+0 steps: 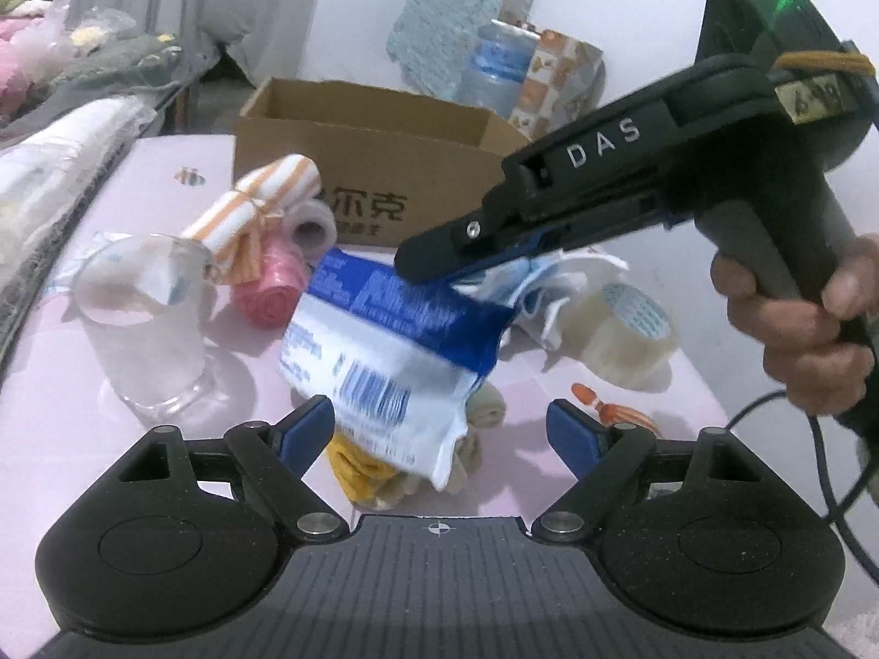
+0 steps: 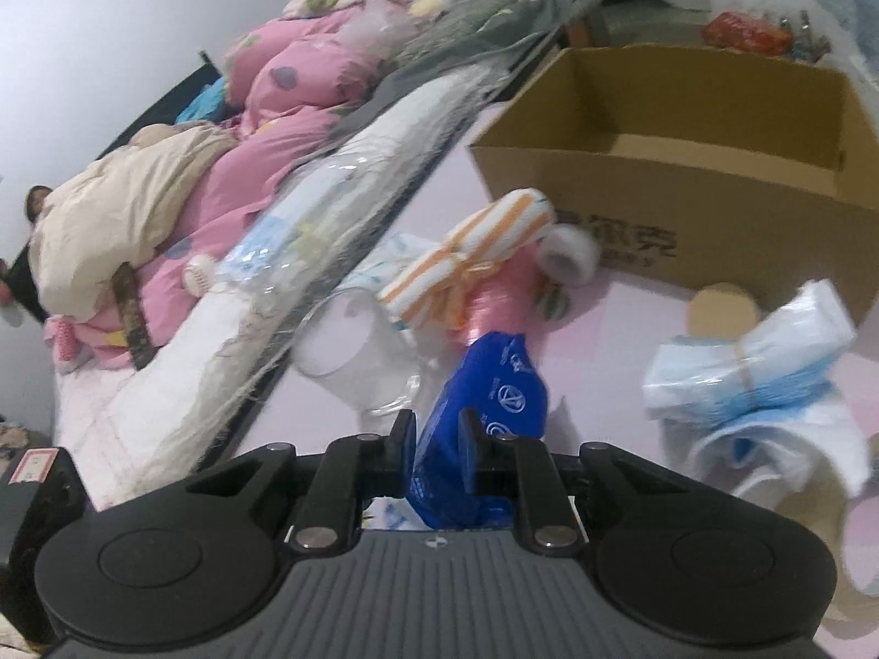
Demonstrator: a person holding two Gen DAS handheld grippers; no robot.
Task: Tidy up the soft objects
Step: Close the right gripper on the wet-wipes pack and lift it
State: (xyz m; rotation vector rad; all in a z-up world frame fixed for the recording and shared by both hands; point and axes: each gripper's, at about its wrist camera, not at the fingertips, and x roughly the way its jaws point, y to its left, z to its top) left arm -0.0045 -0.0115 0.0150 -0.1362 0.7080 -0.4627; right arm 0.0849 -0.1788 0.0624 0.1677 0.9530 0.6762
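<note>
The right tool (image 2: 437, 436) is clenched on a blue-and-white pack (image 2: 483, 401): in the right wrist view the pack's crumpled blue end sits squeezed between the two fingers (image 2: 402, 434) and sticks out ahead of them. From the left wrist view the same pack (image 1: 384, 351) hangs tilted from the right tool's tips (image 1: 434, 269), its lower white end with a barcode dangling over the pink surface (image 1: 181, 461) and over a yellow-and-beige cloth (image 1: 373, 472) lying there.

The left tool (image 1: 439, 428) is released, its blue pads wide apart, with the pack's lower end just ahead and between them, touching neither pad as far as one can see.

Behind the pack lie a striped towel roll (image 1: 258, 208), a pink roll (image 1: 269, 285) and a small white roll (image 1: 313, 225), all near the open box (image 1: 373, 165). A glass (image 1: 148, 324) stands left of the pack; a tape roll (image 1: 626, 329) lies to its right. A bundle of blue masks (image 2: 763, 368) rests right of the right tool.
</note>
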